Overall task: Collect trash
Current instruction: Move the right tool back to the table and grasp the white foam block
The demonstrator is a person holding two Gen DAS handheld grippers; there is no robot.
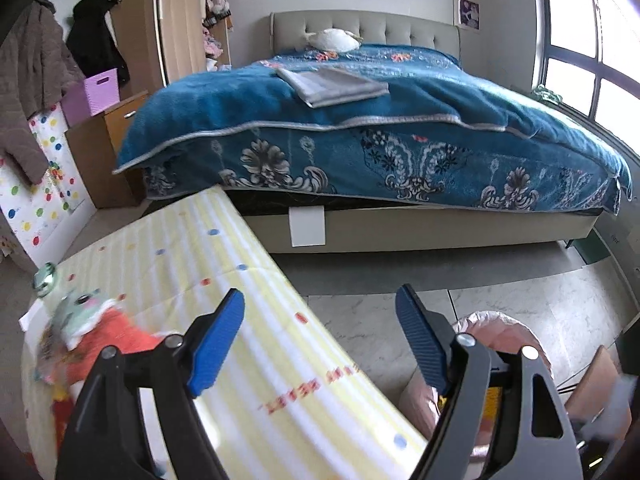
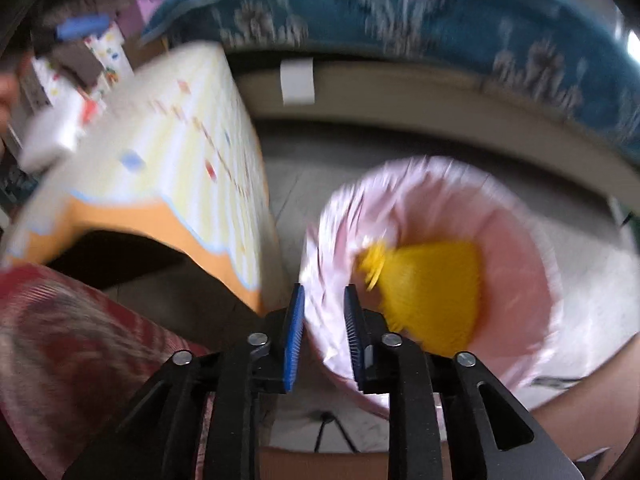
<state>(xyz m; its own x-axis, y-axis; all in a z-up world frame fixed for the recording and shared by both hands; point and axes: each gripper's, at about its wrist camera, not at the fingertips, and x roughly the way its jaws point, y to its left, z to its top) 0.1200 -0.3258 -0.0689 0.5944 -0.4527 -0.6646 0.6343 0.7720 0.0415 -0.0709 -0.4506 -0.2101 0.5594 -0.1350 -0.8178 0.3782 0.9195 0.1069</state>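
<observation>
Below, right tongs [image 2: 323,340] gape over bin [image 2: 516,236].

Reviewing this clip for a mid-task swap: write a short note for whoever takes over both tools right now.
Left tool: open, empty, over the table edge.
Right tool: narrowly open, nothing between the pads, above the bin's near rim.
Bin: pink-lined, on the floor right of the table, in front of the bed.
Done: a yellow piece lies inside the bin.
Left: blurred orange and green clutter at the table's left end; whether it is trash is unclear.
</observation>
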